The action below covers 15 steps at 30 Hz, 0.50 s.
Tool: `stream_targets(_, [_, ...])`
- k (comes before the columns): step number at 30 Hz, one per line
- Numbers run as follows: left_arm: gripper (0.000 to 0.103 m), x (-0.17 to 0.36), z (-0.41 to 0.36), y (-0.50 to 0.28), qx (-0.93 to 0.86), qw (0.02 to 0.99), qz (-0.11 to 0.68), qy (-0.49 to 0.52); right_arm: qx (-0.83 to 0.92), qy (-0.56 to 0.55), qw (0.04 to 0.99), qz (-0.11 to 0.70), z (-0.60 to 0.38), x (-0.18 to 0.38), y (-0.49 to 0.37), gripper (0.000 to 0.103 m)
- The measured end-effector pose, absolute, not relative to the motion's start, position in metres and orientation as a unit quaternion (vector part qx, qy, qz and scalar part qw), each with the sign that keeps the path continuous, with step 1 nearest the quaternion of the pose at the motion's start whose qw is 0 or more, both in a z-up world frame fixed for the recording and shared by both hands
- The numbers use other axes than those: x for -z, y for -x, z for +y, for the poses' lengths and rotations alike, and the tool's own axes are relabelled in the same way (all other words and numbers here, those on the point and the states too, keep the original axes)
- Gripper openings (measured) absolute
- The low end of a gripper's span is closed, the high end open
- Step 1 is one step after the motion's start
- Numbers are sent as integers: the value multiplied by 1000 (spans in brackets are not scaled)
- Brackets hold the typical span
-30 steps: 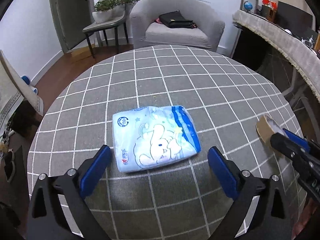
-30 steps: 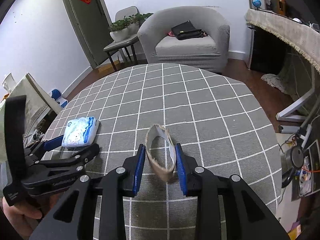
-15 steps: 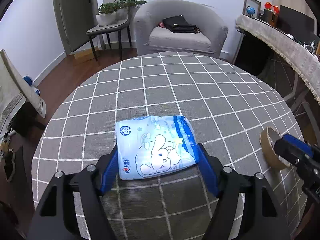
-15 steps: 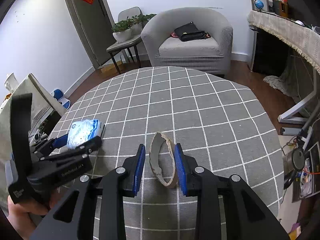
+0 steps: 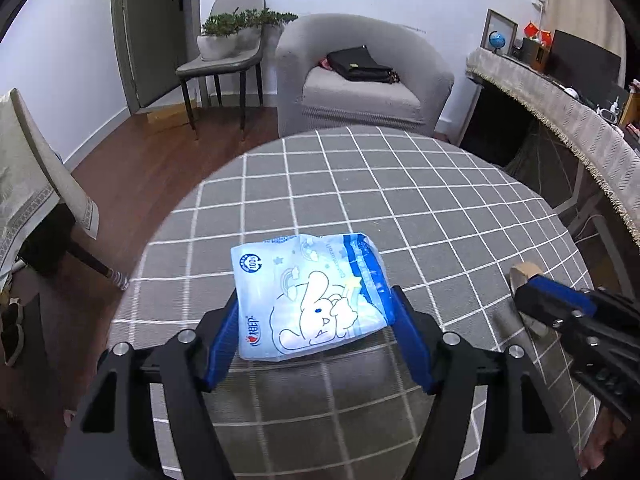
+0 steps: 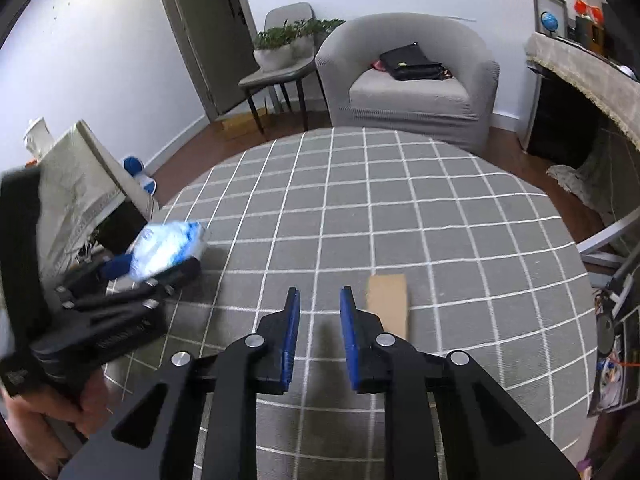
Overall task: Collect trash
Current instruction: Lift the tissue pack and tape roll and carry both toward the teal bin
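My left gripper (image 5: pixel 314 320) is shut on a light-blue tissue pack (image 5: pixel 312 298) with a cartoon rabbit and holds it lifted above the grey checked round table (image 5: pixel 400 208). The pack also shows in the right wrist view (image 6: pixel 168 248), blurred, at the left. My right gripper (image 6: pixel 320 320) holds nothing, its blue pads a small gap apart. A brown cardboard ring (image 6: pixel 388 304) lies flattened on the table just right of the right finger, outside the jaws. In the left wrist view the ring (image 5: pixel 524 272) peeks out behind the right gripper's tip.
A grey armchair (image 6: pixel 412 80) with a black bag (image 6: pixel 412 66) stands beyond the table. A chair with a plant pot (image 6: pixel 284 52) is by the door. A cloth-covered chair (image 6: pixel 80 172) stands at the left, a fringed sideboard (image 5: pixel 560 108) at the right.
The left gripper closed on the tissue pack and raised it. The right gripper let the cardboard ring go; the ring now lies on the table to the right of its fingers.
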<state>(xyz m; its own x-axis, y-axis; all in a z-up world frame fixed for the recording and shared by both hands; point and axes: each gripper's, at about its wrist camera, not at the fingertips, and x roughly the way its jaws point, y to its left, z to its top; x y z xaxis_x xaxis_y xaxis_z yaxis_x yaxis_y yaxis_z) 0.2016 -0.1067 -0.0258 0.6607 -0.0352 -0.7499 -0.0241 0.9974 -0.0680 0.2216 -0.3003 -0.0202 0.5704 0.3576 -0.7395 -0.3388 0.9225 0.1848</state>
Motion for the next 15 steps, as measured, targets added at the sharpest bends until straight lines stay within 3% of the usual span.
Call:
stream_targets(5, [72, 26, -96, -189, 9, 909, 414, 41, -184, 2, 887, 424, -293, 26, -218, 18])
stream_targets(7, [72, 25, -90, -182, 15, 909, 414, 54, -182, 10, 893, 412, -294, 22, -212, 27])
stream_targets(9, [72, 25, -84, -176, 18, 910, 411, 58, -166, 14, 904, 393, -298, 14, -208, 50])
stream_targets(10, [72, 24, -81, -172, 17, 911, 409, 56, -153, 11, 911, 383, -303, 10, -206, 54])
stream_targets(15, [72, 18, -61, -154, 15, 915, 399, 60, -112, 10, 913, 391, -321, 18, -211, 58])
